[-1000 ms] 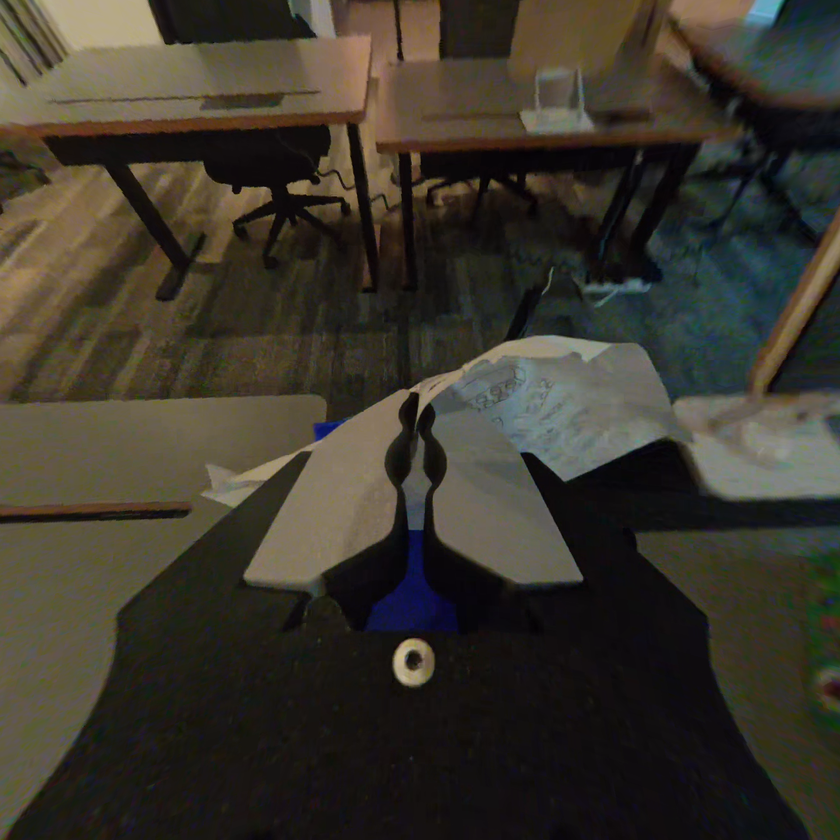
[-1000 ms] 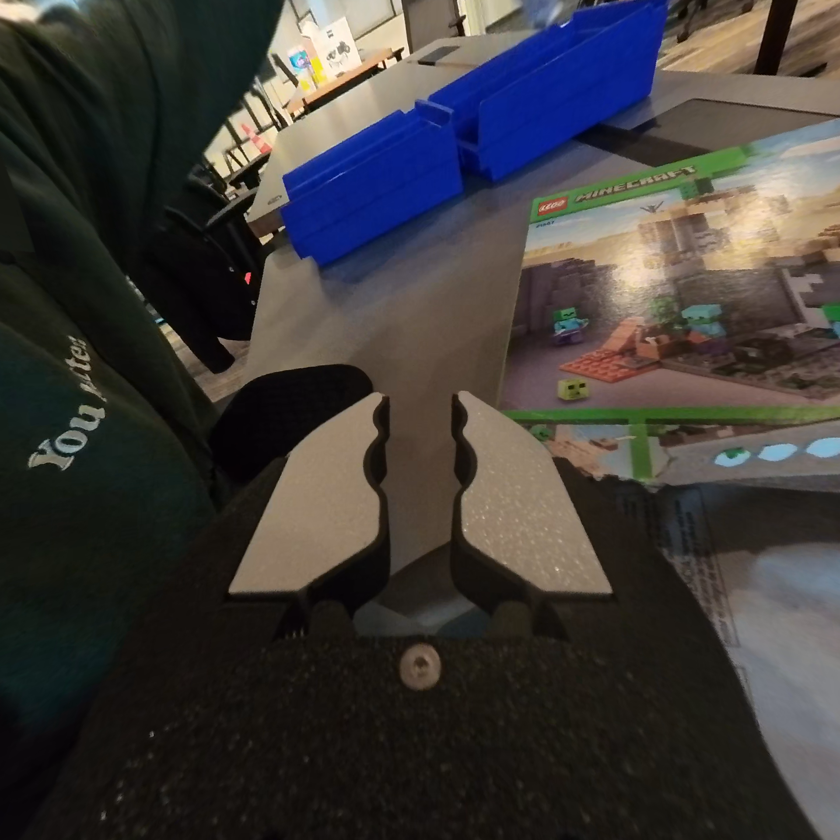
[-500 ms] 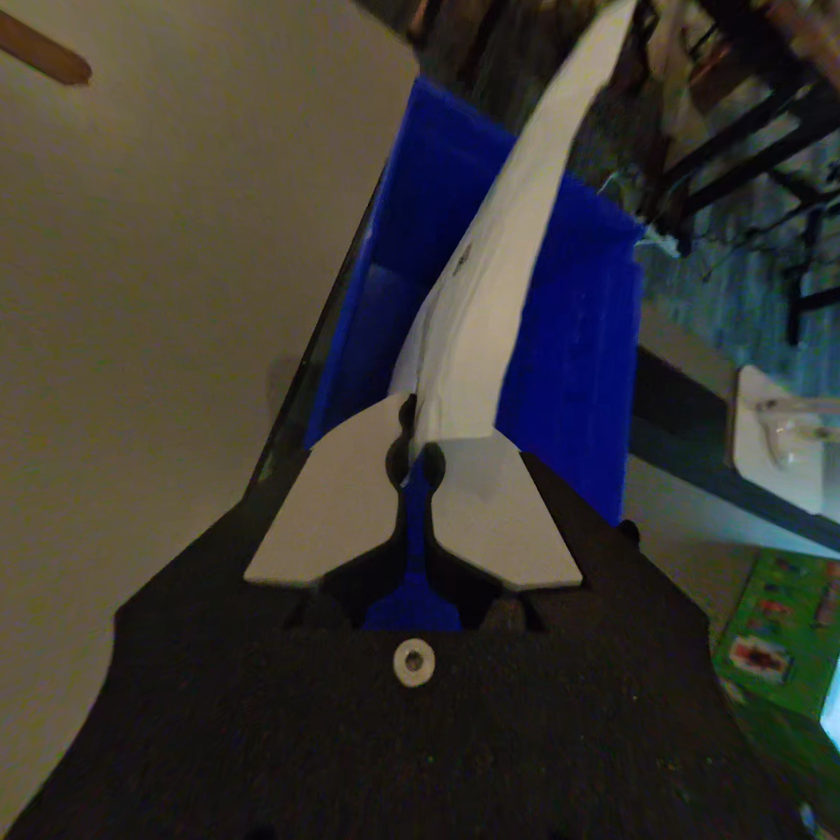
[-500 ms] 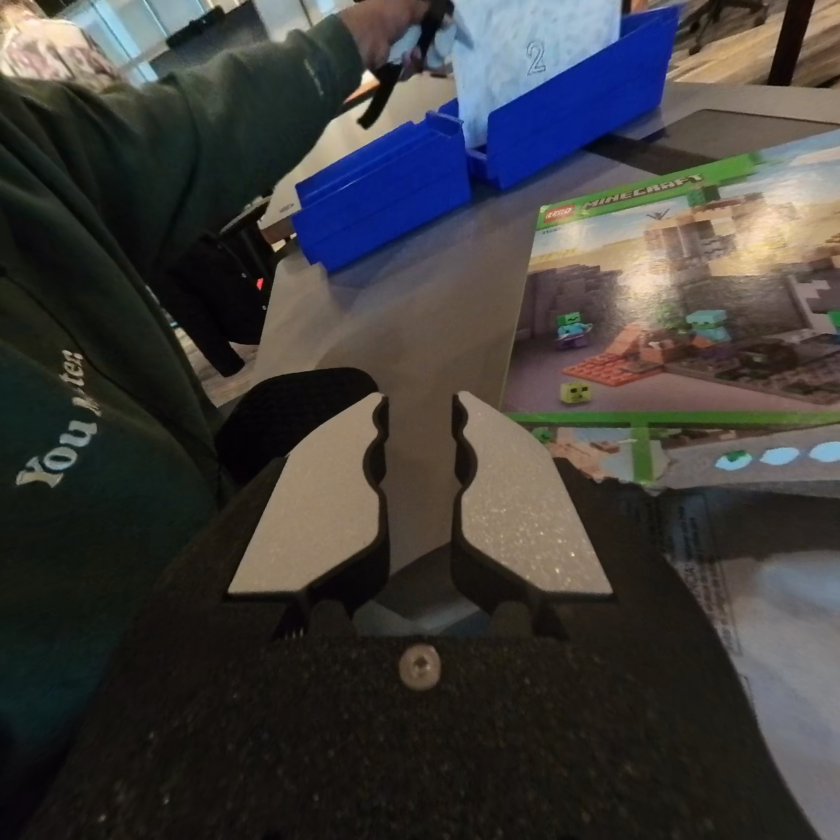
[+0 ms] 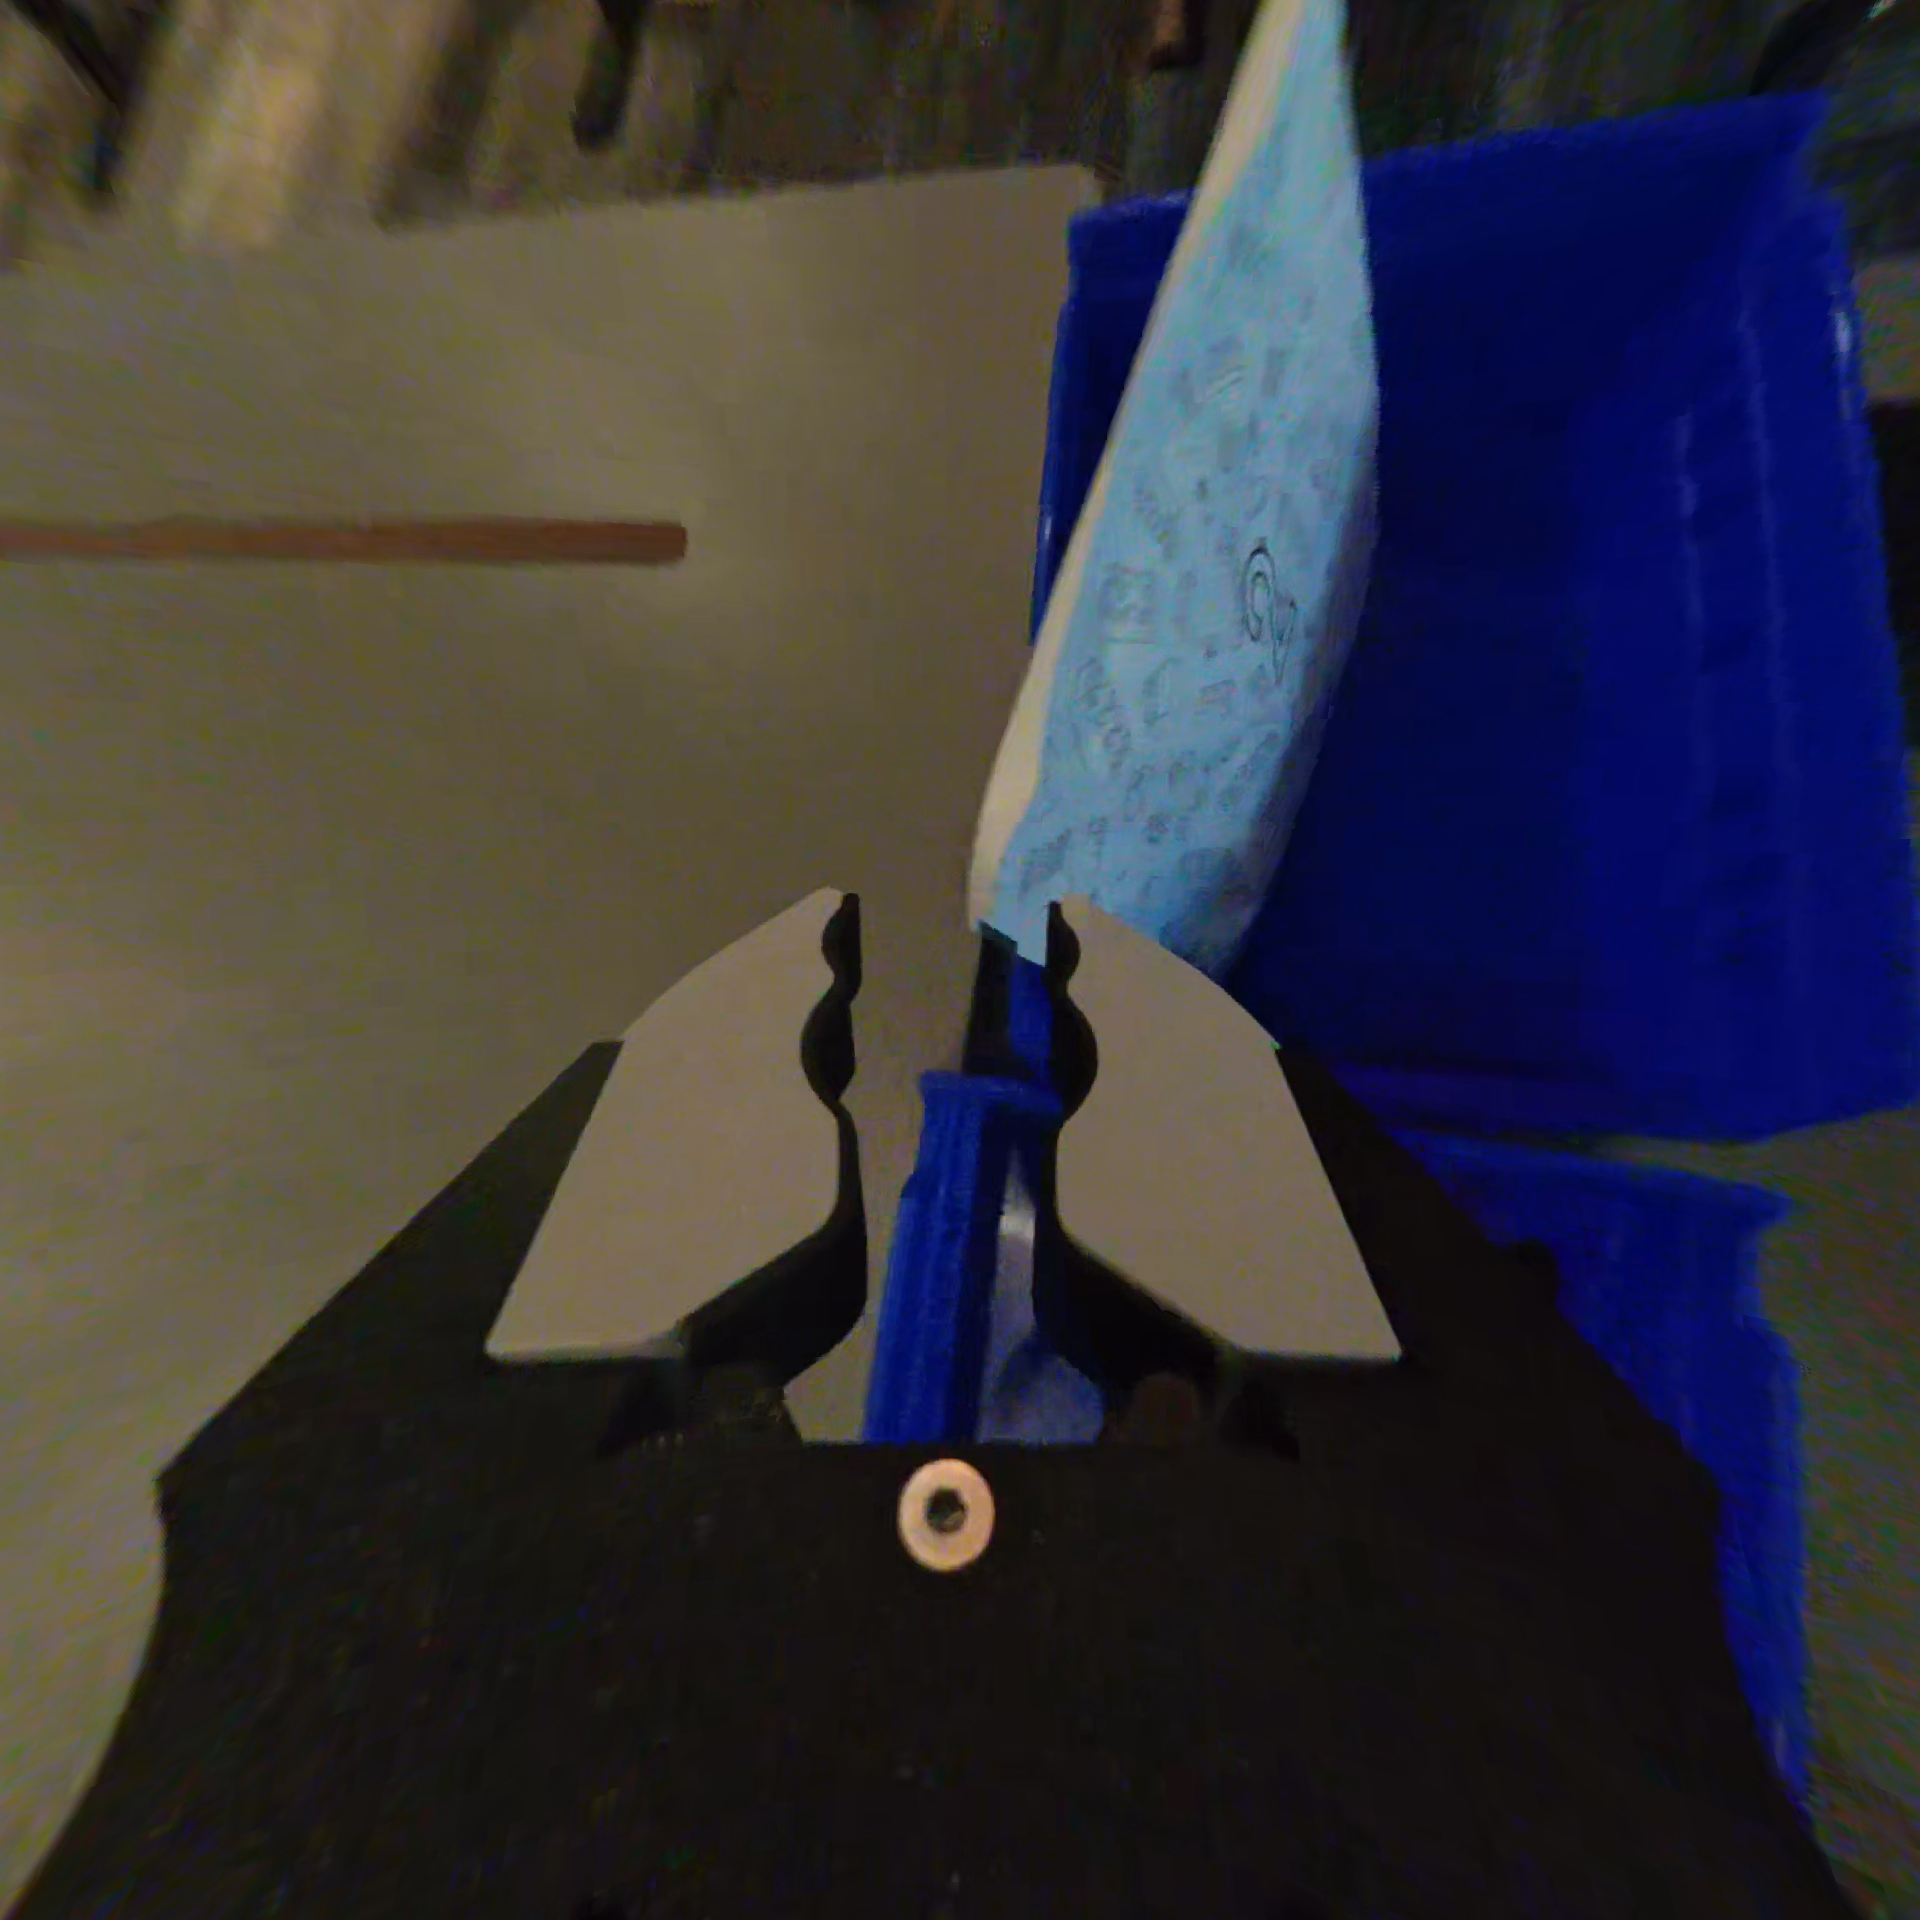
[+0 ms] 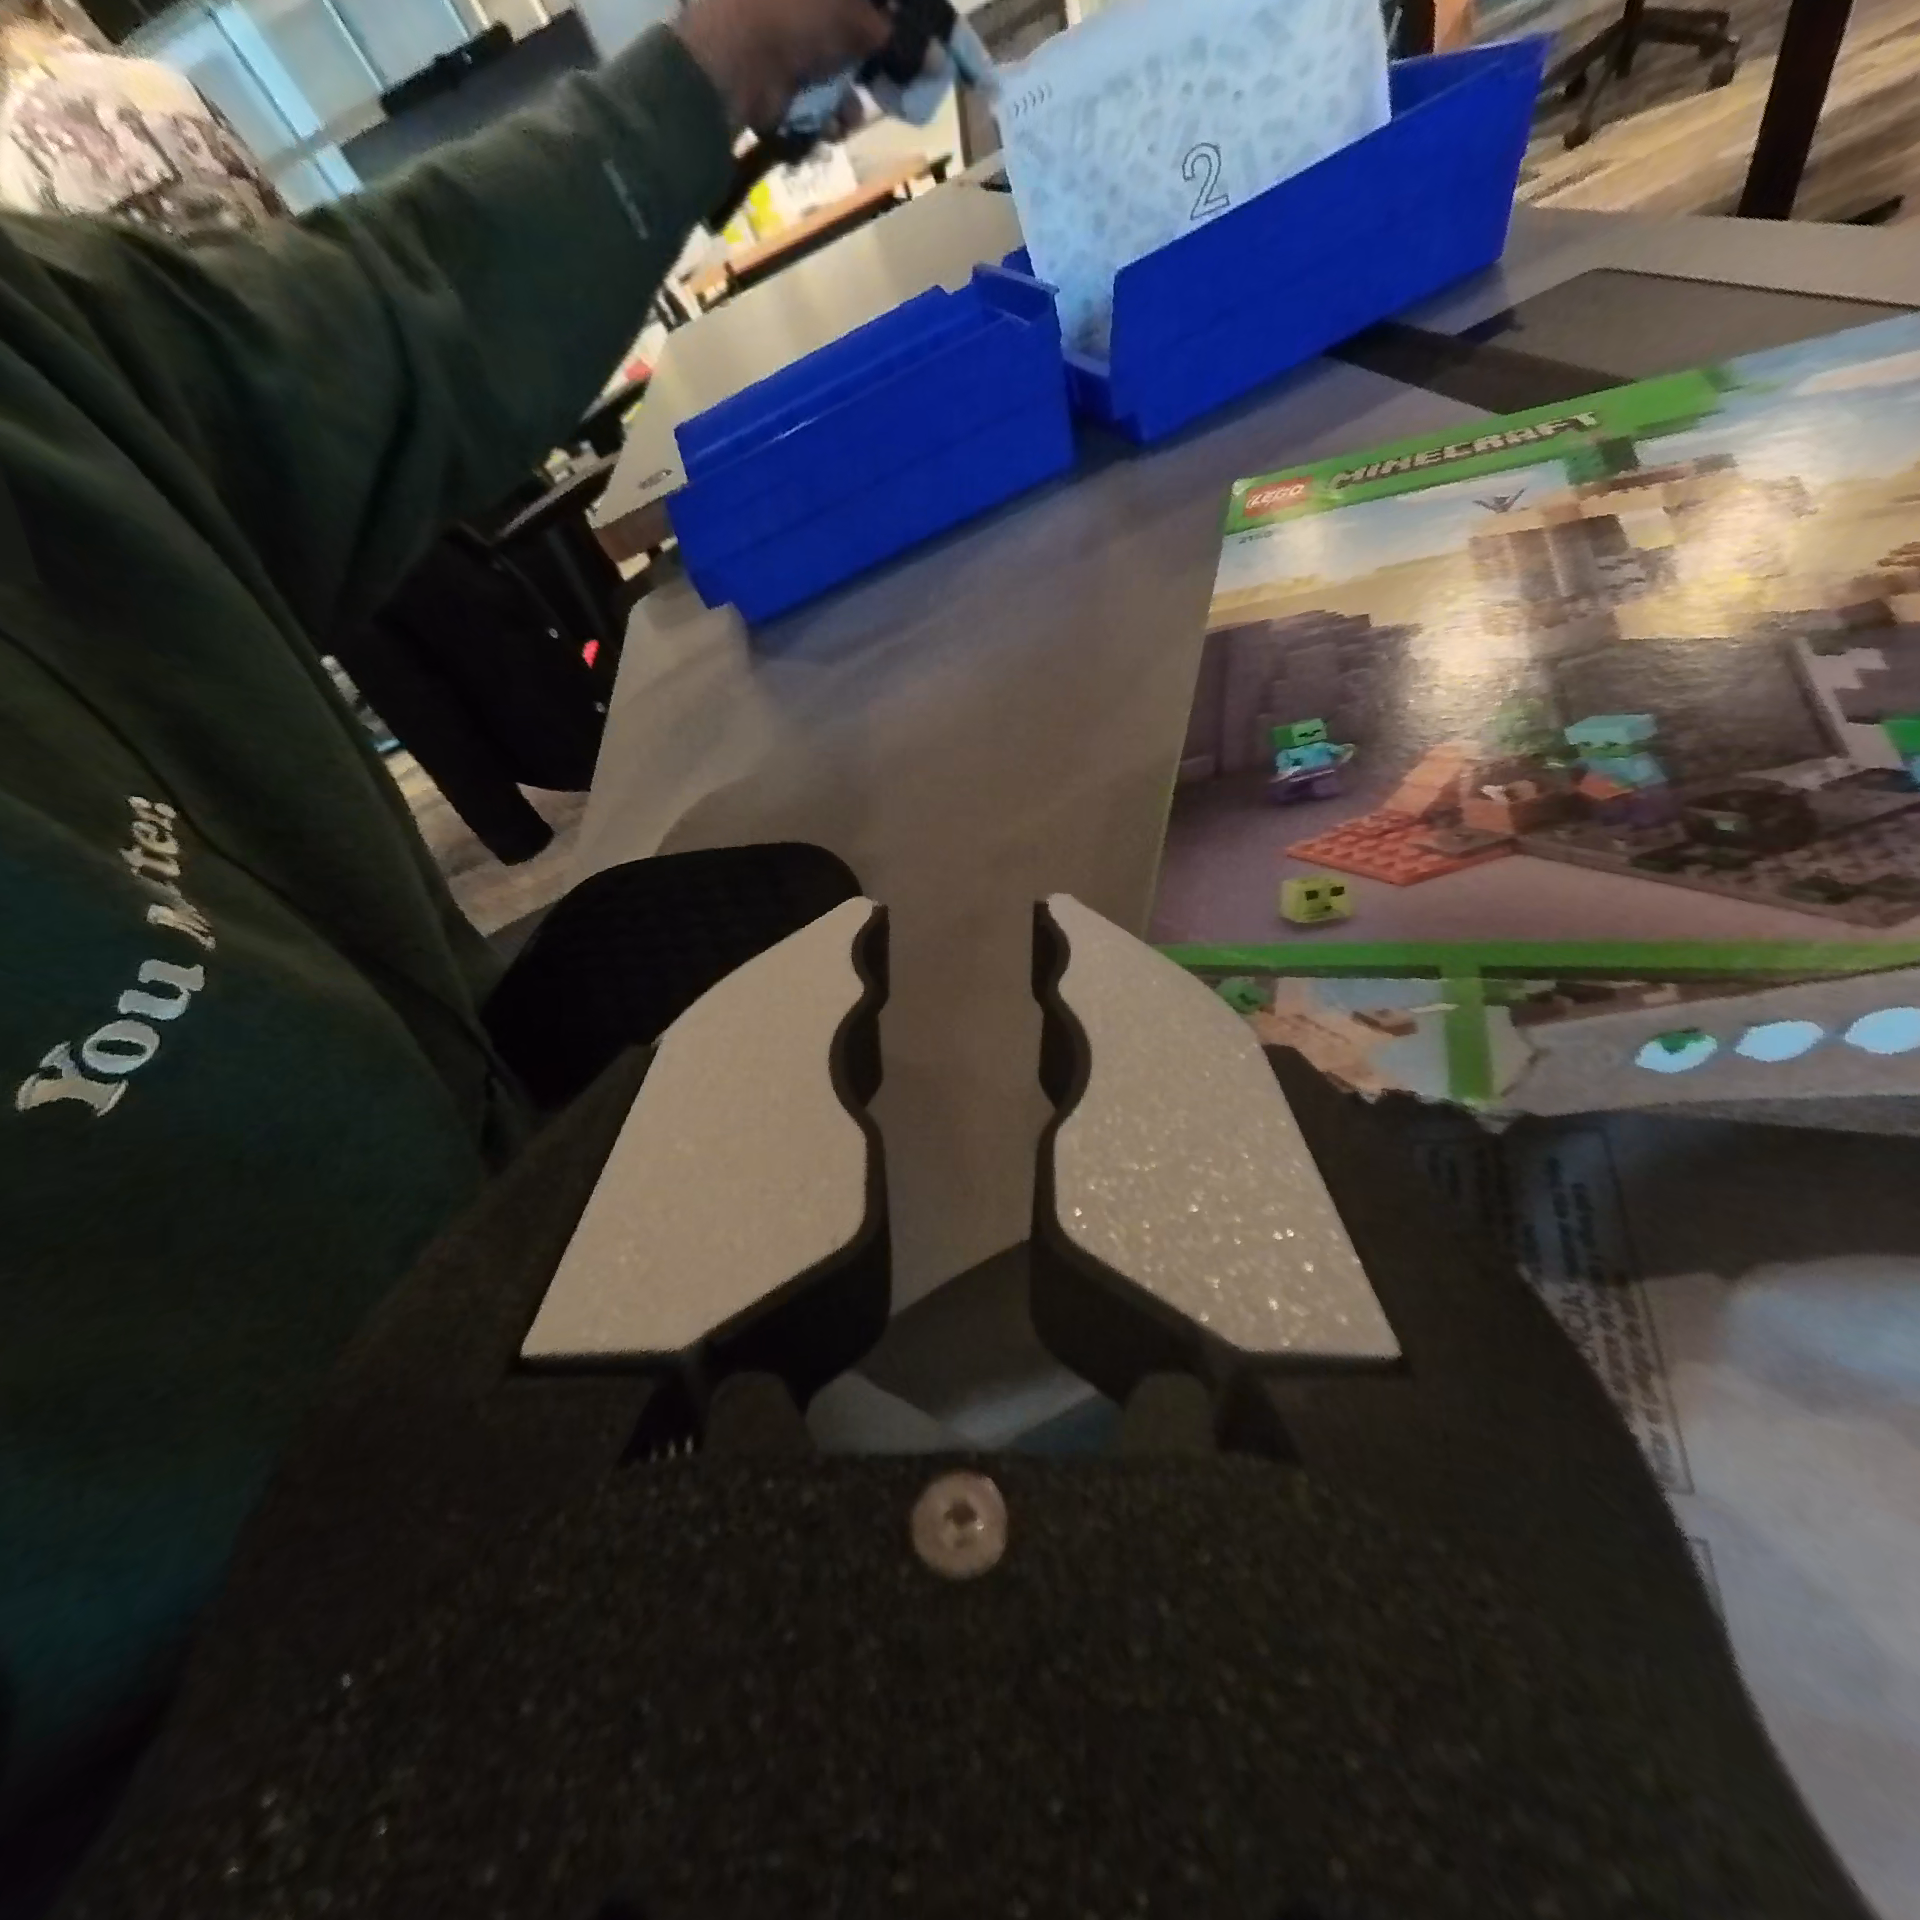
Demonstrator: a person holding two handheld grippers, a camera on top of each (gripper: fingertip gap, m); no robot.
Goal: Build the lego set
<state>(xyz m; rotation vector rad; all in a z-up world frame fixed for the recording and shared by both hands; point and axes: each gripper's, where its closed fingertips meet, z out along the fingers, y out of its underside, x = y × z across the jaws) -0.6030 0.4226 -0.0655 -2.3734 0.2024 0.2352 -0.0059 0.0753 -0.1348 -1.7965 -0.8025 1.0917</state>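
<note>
A white paper parts bag (image 5: 1205,582) stands upright in the far blue bin (image 5: 1558,675). My left gripper (image 5: 951,909) is open right at the bag's lower corner, with a blue bin rim (image 5: 951,1195) showing between its jaws. In the right wrist view the bag (image 6: 1195,135) leans in the far bin (image 6: 1299,260), next to a nearer blue bin (image 6: 873,468). The left gripper (image 6: 904,52) shows there above the bag, held in a hand. The Lego box (image 6: 1558,727) lies flat on the table. My right gripper (image 6: 961,914) is open and empty, left of the box's near corner.
The grey table (image 5: 416,779) has a thin wooden strip (image 5: 343,540) in it. A person's dark green sleeve (image 6: 312,416) reaches across the left side. A black padded armrest (image 6: 665,935) sits by the table edge. A printed sheet (image 6: 1766,1351) lies at lower right.
My left gripper swung the paper bag over the far blue bin, then opened and let go; the bag now stands in the bin. My right gripper has barely moved.
</note>
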